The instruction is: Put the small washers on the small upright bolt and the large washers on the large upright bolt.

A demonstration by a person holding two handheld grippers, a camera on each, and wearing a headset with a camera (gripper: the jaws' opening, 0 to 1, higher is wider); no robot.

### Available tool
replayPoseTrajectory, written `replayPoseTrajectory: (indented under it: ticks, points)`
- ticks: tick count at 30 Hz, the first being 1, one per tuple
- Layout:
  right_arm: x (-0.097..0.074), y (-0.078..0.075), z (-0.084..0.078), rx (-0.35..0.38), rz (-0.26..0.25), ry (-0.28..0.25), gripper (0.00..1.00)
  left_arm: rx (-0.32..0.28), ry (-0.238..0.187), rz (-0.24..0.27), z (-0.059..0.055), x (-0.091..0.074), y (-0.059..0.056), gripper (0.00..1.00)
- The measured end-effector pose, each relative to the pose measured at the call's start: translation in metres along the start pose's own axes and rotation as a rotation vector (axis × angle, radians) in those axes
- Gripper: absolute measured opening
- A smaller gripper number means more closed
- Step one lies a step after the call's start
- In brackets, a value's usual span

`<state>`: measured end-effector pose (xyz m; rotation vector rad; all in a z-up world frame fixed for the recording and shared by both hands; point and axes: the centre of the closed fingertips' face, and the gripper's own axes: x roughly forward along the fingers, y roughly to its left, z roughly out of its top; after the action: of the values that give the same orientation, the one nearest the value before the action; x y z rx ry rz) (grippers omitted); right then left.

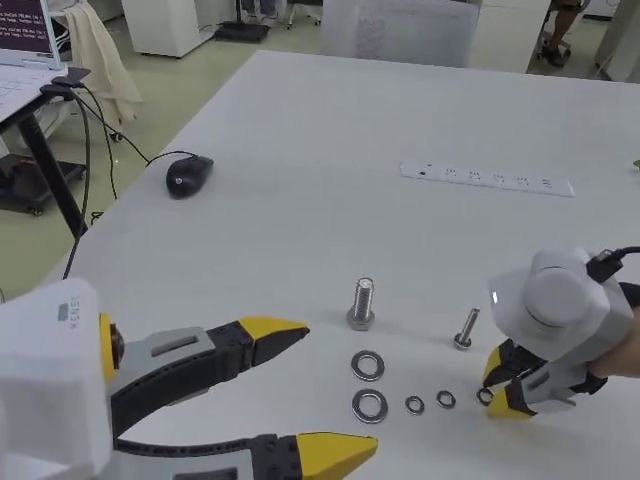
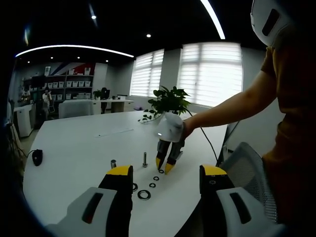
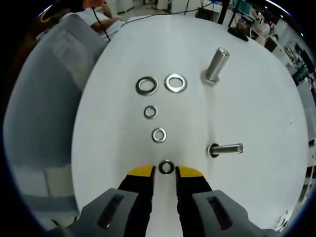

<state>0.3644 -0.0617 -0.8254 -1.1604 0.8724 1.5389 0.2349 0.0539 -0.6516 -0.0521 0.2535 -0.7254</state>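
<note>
Indoors, washers (image 1: 368, 366) on white office table (image 1: 300, 150)

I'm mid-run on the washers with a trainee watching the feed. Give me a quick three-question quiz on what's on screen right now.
1. True or false: a washer already sits on the large bolt.
2. How many small washers lie on the table? A two, B three, C five.
3. Fill in: the ___ gripper's fingers flank one of the small washers.
Key: 1 false, it is bare. 2 B. 3 right, meaning the right gripper.
</note>
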Motion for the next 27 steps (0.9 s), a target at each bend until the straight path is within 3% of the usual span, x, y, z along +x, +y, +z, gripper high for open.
replayPoseTrajectory:
  ticks: [13, 27]
  points:
    - [0.0003, -0.0023, 0.0008, -0.043, -0.005, 0.015, 0.14, -0.002, 0.001, 0.010, -0.0026, -0.0012, 0.0025, 0.53]
    - [-0.0008, -0.0013, 0.0031, -0.003, -0.006, 0.020, 0.11, 0.000, 0.002, 0.005, -0.0022, 0.0002, 0.0035, 0.53]
